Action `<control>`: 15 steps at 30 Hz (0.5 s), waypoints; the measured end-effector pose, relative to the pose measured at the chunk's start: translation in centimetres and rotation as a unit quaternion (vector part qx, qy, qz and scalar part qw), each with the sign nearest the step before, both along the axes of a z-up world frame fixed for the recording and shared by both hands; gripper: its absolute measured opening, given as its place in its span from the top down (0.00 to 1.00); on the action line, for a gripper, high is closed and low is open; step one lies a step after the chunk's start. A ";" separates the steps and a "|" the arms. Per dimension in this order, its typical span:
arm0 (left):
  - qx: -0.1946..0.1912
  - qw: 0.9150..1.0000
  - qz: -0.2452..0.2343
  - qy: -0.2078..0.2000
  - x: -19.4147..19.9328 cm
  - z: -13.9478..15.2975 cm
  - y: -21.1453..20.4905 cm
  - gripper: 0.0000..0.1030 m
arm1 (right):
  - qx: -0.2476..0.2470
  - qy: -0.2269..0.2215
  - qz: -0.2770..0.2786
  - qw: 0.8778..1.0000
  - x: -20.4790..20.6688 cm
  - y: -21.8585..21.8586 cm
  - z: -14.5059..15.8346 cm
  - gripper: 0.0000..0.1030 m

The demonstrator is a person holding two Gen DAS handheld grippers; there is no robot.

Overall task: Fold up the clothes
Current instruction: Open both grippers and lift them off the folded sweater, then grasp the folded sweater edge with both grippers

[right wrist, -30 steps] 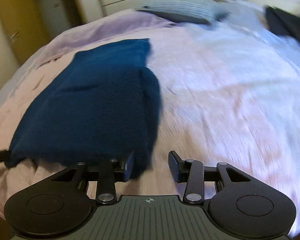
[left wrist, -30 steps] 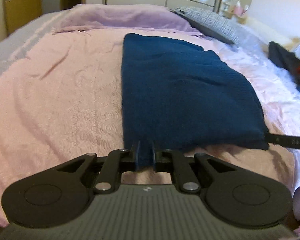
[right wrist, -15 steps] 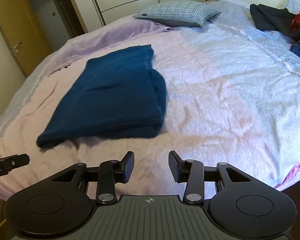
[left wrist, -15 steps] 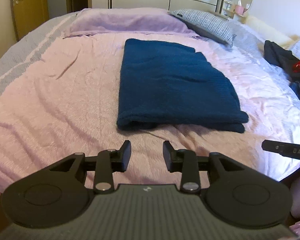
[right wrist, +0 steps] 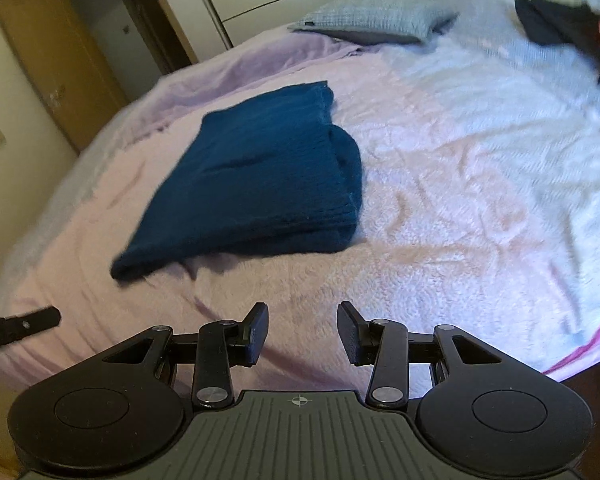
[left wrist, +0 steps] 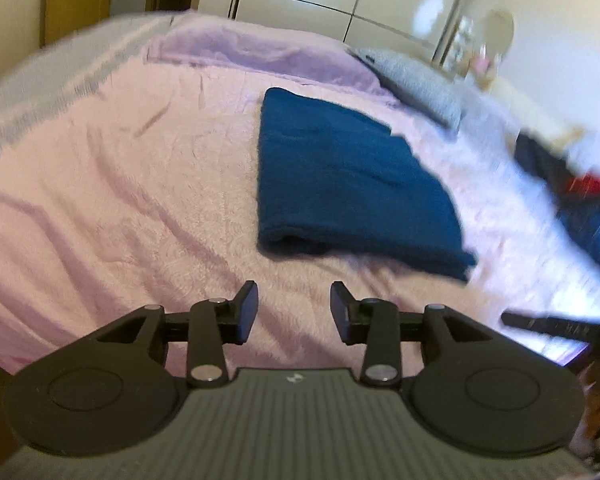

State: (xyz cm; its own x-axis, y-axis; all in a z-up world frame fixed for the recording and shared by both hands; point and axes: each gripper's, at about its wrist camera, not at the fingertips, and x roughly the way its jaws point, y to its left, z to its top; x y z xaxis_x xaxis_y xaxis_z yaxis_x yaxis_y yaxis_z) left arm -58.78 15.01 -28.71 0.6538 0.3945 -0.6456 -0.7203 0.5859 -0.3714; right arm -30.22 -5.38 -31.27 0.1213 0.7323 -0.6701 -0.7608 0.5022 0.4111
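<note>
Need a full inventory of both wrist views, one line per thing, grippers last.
folded dark blue knit garment: 1, dark blue, lying on the bed ahead of both grippers
pink fleece bedspread: 1, pink, covering the bed
grey checked pillow: 1, grey, at the head of the bed
pile of dark and red clothes: 1 pile, black, red, blue, far right of the bed
white wardrobe: 1, white, behind the bed
wooden door: 1, brown, left wall
left gripper: 1, black, jaws opening, nothing between them
right gripper: 1, black, open, empty
</note>
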 end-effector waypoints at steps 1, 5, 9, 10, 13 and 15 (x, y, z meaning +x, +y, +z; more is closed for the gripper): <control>-0.019 1.000 0.008 -0.022 -0.2 -0.4 1.5 0.61 | 0.016 0.023 -0.004 1.000 1.2 0.0 -0.5 0.58; -0.079 0.994 0.023 -0.079 0.1 -2.3 7.5 0.55 | 0.076 0.114 -0.026 0.990 6.1 0.0 -2.4 0.33; -0.141 0.987 0.008 -0.079 3.0 -5.4 12.6 0.54 | 0.102 0.215 -0.049 0.970 11.0 2.1 -5.7 0.33; -0.156 0.984 0.007 -0.080 3.6 -6.3 13.6 0.54 | 0.105 0.235 -0.052 0.965 11.9 2.7 -6.5 0.33; -0.193 0.977 -0.006 -0.094 5.0 -8.3 15.9 0.54 | 0.114 0.274 -0.043 0.954 13.9 4.8 -8.3 0.34; -0.210 0.971 -0.027 -0.110 5.9 -9.2 16.9 0.54 | 0.116 0.285 -0.020 0.951 14.6 6.1 -8.8 0.34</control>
State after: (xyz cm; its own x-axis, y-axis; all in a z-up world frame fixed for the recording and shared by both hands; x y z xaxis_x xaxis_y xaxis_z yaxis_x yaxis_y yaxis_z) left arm -52.93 31.95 -37.91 0.8065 0.0872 -0.5848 -0.5689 0.3836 -0.7274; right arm -15.59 0.76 -40.08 -0.1824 0.8709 -0.4564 -0.3634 0.3716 0.8543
